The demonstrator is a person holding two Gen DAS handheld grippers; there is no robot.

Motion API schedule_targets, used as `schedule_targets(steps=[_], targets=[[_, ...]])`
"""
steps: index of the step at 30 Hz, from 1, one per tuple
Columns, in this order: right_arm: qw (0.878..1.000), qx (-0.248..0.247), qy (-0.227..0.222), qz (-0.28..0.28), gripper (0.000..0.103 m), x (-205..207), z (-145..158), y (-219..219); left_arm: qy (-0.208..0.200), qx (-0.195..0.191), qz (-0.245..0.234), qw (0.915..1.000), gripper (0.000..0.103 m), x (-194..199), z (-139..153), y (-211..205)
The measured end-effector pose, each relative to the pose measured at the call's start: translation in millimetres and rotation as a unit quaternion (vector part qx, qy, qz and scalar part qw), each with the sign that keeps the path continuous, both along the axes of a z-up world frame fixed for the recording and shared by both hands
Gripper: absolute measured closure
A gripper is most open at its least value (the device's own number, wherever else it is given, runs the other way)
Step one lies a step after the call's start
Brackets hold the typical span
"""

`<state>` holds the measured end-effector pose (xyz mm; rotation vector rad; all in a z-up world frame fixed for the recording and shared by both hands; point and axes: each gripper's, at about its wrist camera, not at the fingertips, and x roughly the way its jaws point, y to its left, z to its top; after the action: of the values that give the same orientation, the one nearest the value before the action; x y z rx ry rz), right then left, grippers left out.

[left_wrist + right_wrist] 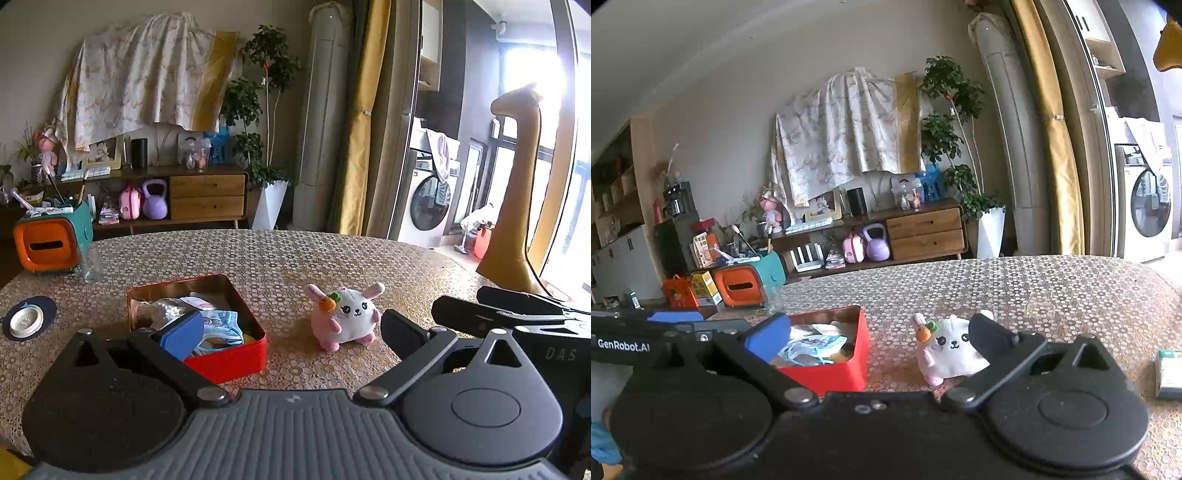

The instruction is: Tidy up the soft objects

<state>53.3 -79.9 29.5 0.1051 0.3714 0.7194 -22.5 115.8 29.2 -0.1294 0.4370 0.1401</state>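
One soft toy is left outside the container, so the step in hand is judged to be the pick-up of the plush rabbit (345,317), with the red tin (221,360) as its likely destination. The tin is already partly filled with soft, crumpled items, among them a pale blue piece of cloth (218,325).

The rabbit is seen standing upright on the patterned worktop (295,258), roughly at its middle, just beside the right wall of the tin but apart from it. Its face is turned toward the cameras, and a small orange carrot is sewn near one ear.

The left tongs (291,326) are held released, wide apart, with nothing between them. Its blue-padded finger is seen over the tin, and its dark finger lies just right of the rabbit, so in this view the rabbit falls inside the gap, toward its right side. The right tongs (881,334) are likewise spread and empty; in the right wrist view the rabbit (947,349) is partly covered by the dark finger, and the tin (831,374) sits behind the blue one.

Neither pair is touching the toy. For the next move, an advance forward and down is judged necessary, followed by a gentle closure around the round body, since the plush is expected to squash and slip if gripped at an ear.
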Motion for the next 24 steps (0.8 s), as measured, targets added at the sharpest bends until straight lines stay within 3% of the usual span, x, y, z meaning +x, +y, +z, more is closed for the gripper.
schedule_targets(steps=[24], targets=[[1.000, -0.003, 0.004, 0.000, 0.000, -3.2, -4.5, 1.4, 0.005, -0.004, 0.004, 1.0000, 0.000, 0.8, -1.6, -4.7]])
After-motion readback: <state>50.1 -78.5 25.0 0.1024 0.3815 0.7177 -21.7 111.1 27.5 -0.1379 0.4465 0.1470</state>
